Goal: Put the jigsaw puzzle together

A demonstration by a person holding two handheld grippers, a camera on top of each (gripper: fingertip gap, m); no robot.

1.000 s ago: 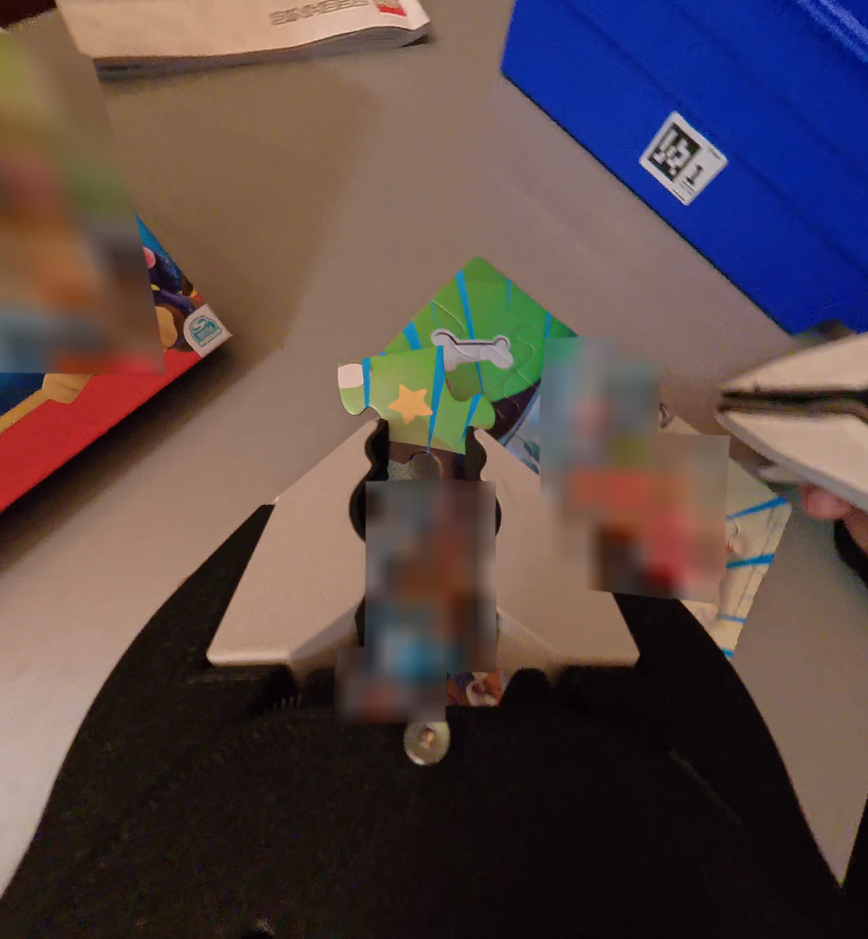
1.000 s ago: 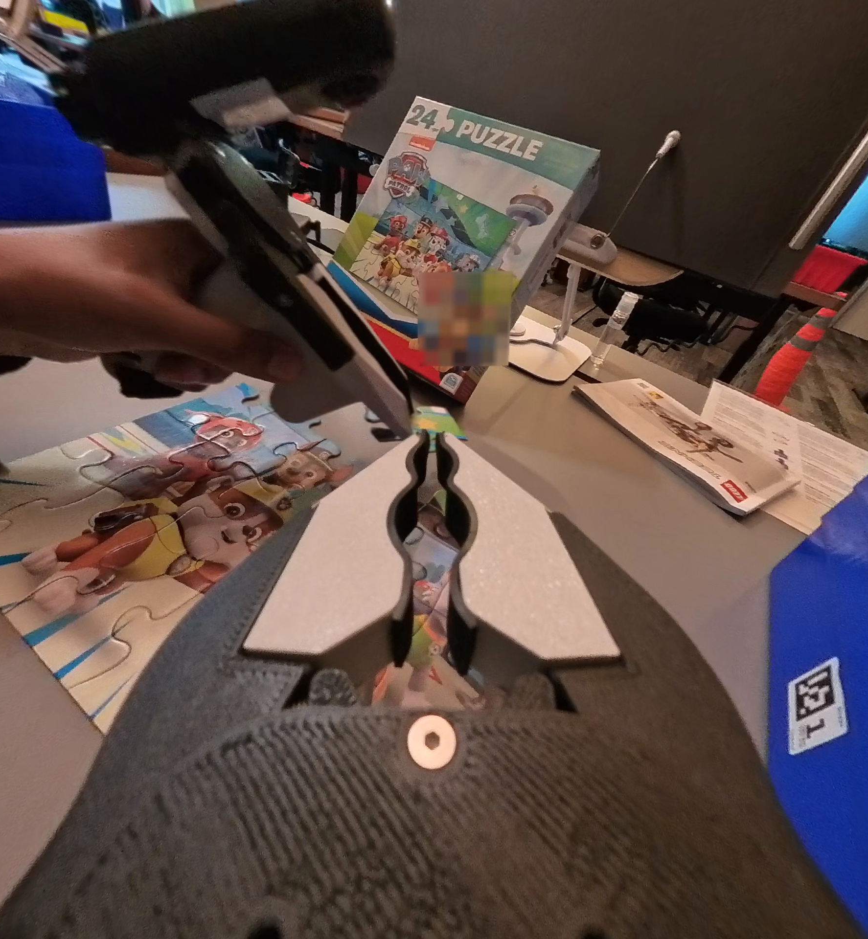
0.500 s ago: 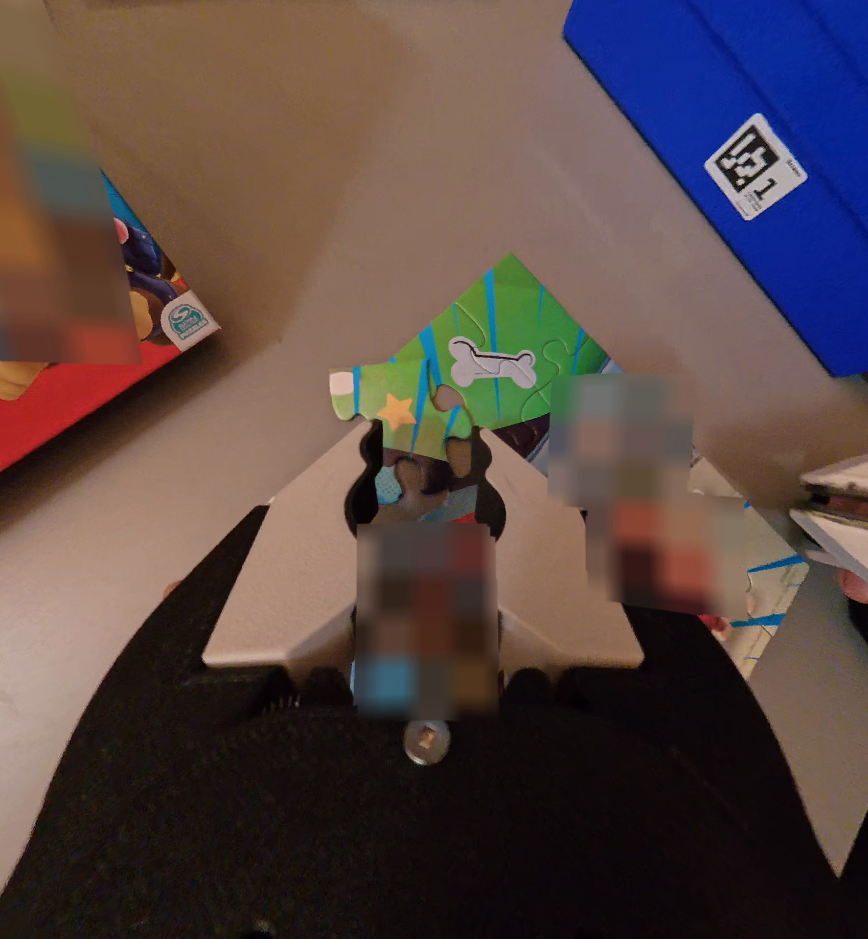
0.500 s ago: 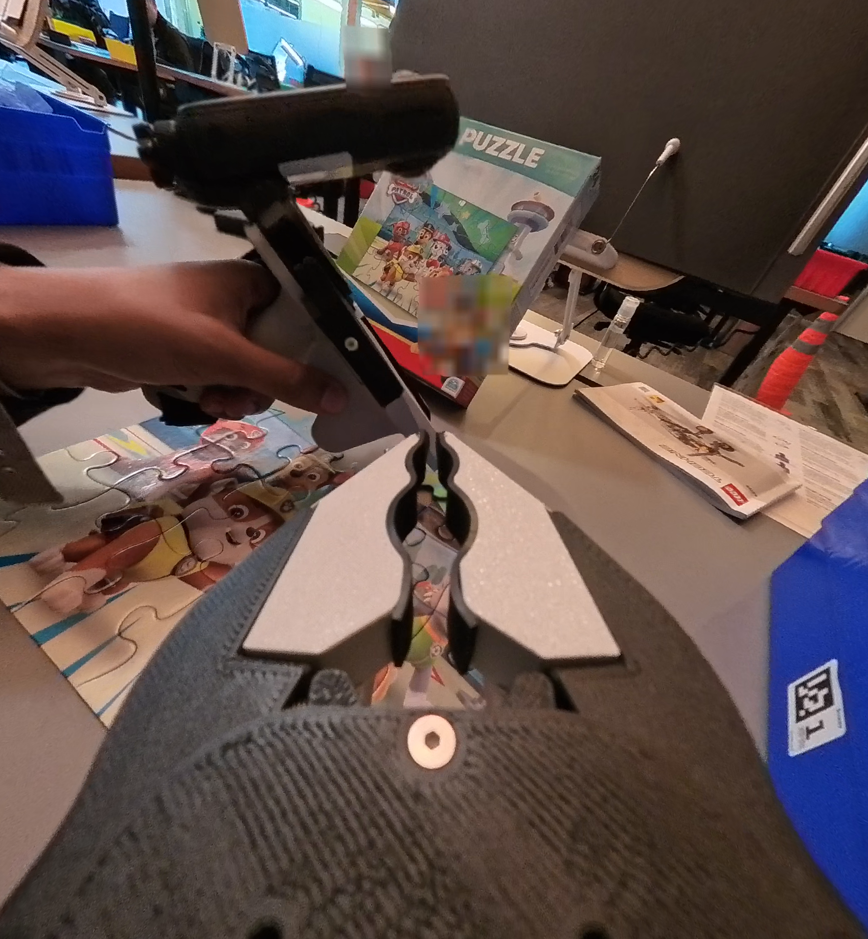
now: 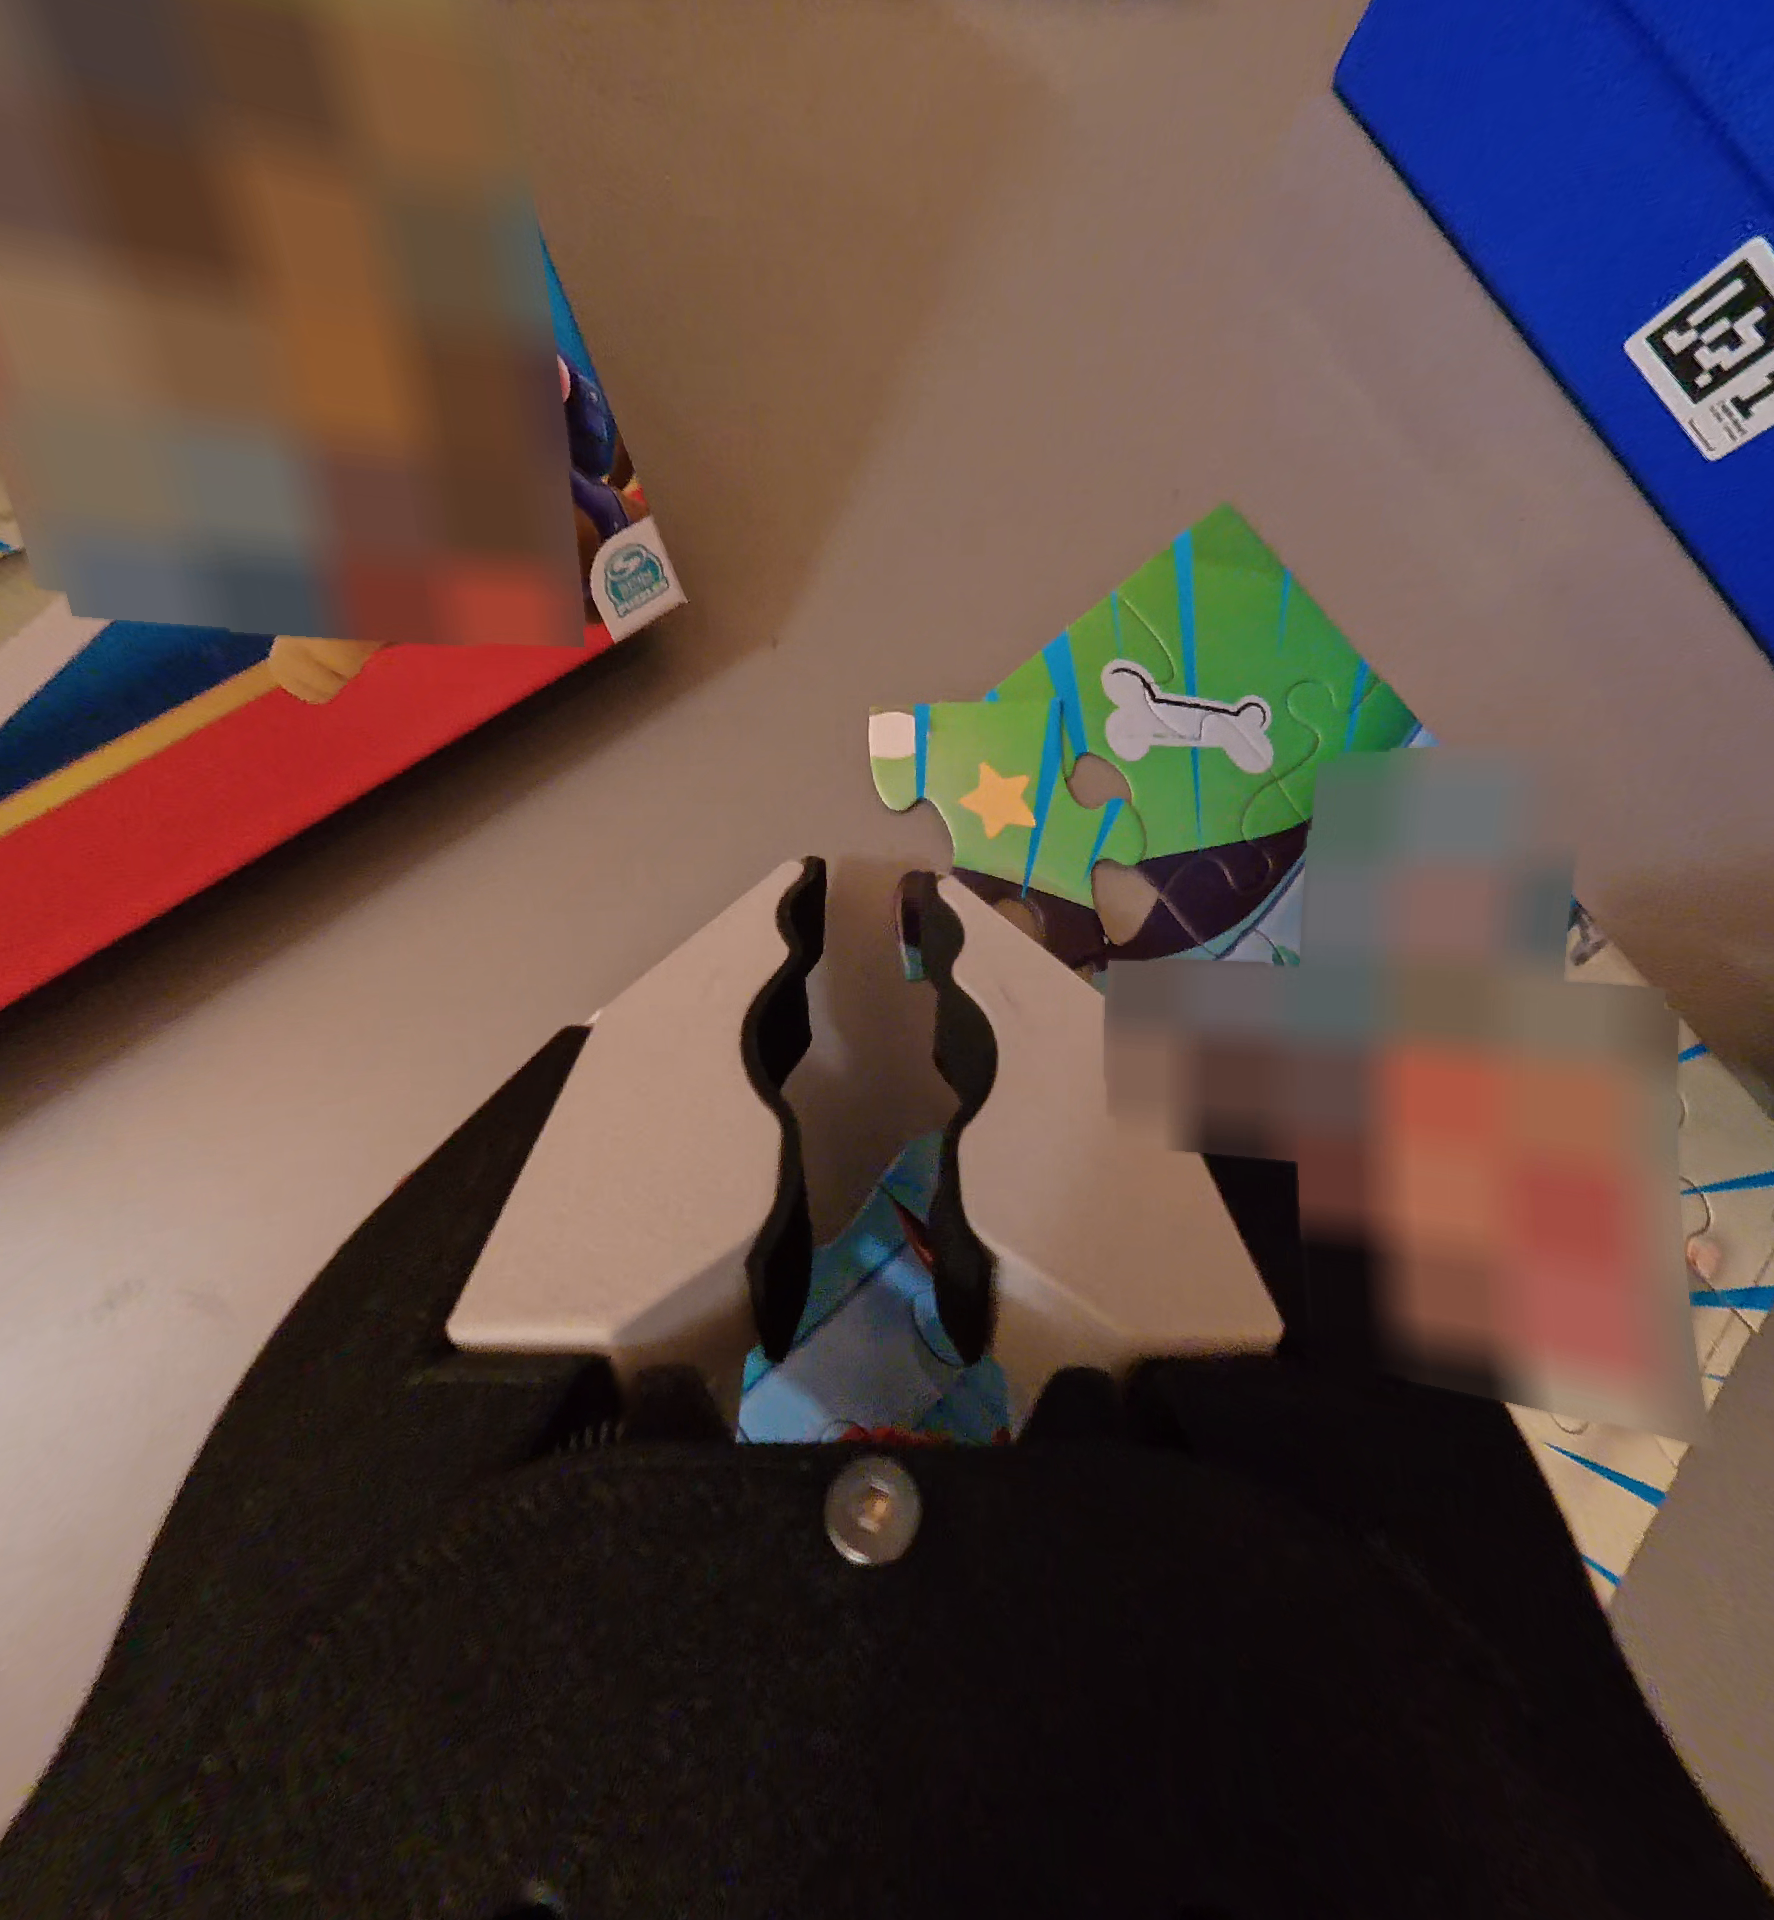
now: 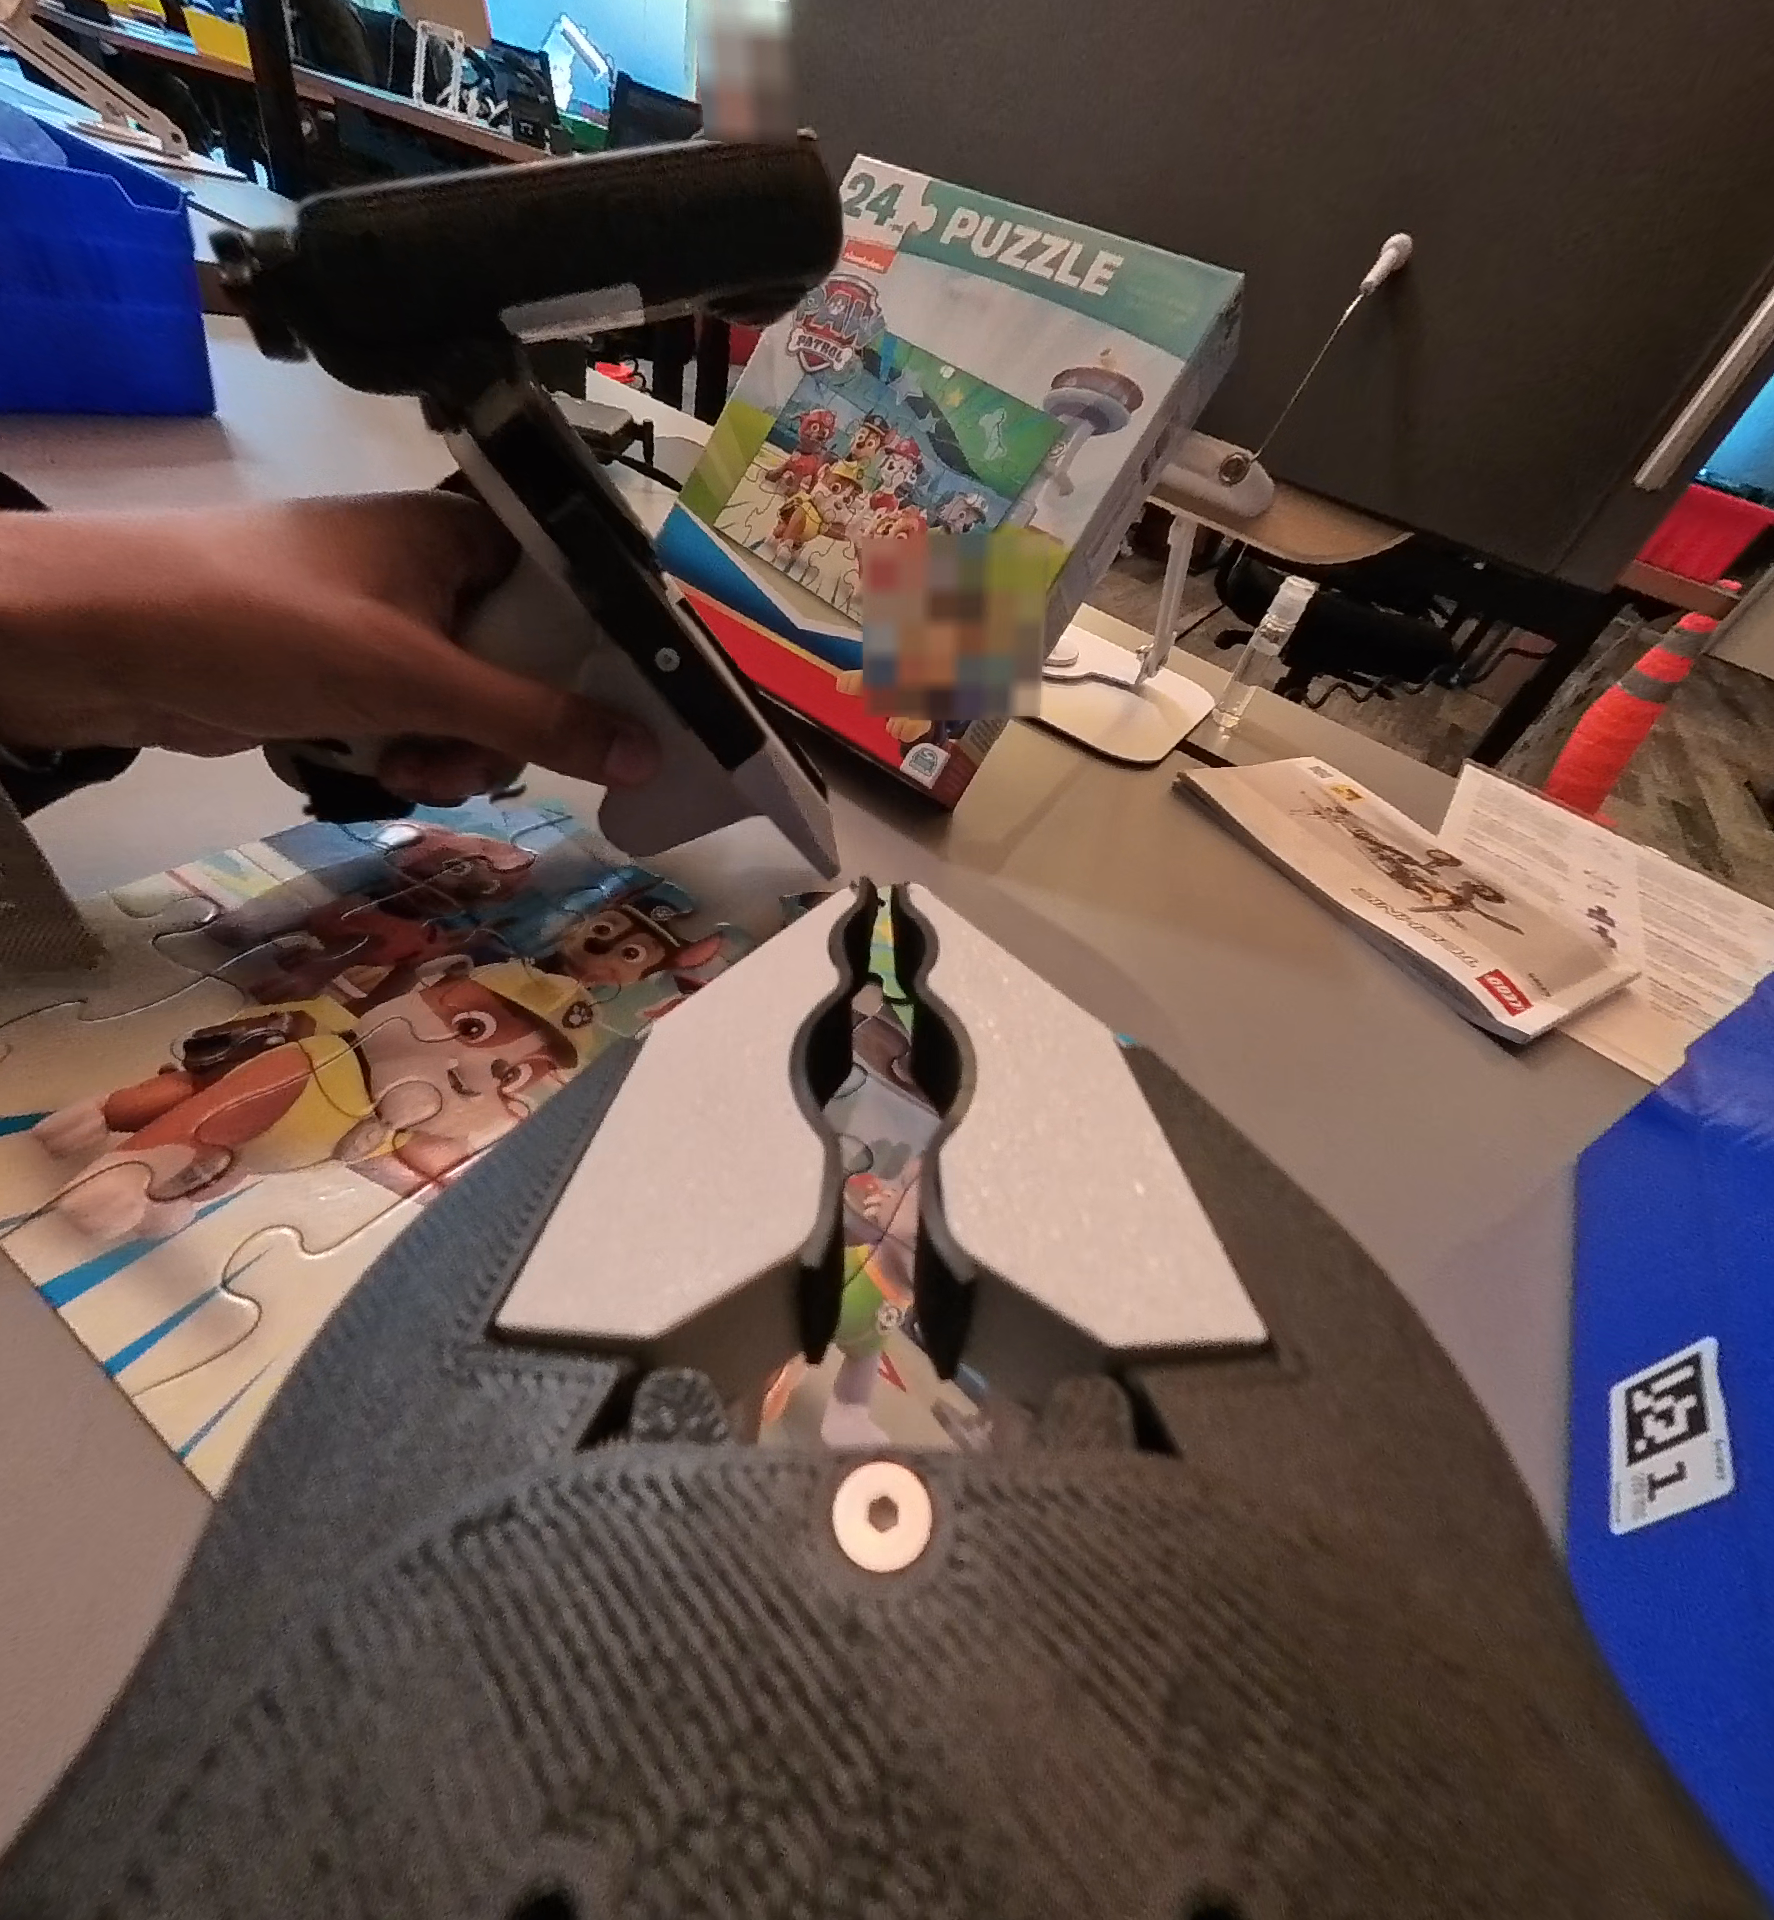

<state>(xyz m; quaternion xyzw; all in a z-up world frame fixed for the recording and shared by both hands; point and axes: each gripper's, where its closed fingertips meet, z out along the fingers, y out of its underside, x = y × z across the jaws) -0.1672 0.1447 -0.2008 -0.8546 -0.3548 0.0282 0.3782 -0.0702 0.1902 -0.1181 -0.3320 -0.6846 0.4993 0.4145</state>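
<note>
In the left wrist view my left gripper (image 5: 862,883) hangs over bare grey table with its jaws apart and nothing between them. A green puzzle piece with a yellow star (image 5: 1008,790) lies flat just right of its fingertips, set loosely against the green corner of the assembled puzzle (image 5: 1226,644). The right wrist view shows the left gripper (image 6: 826,857), held by a hand (image 6: 239,623), pointing down at the table beside the puzzle (image 6: 343,1039). My right gripper (image 6: 881,894) is shut, its tips together over the puzzle's far edge. I see nothing held in it.
The puzzle box (image 6: 966,416) stands behind the puzzle and shows at the left in the left wrist view (image 5: 239,779). A blue bin (image 5: 1641,260) is at the right, also near the right gripper (image 6: 1714,1247). A booklet and papers (image 6: 1413,894) lie at the far right. Across from one pair of fingers to the other is roughly 15 centimeters.
My left gripper has moved left, away from the star piece, which stays on the table. Its jaws have narrowed. My right gripper has stayed shut and hardly moved.
</note>
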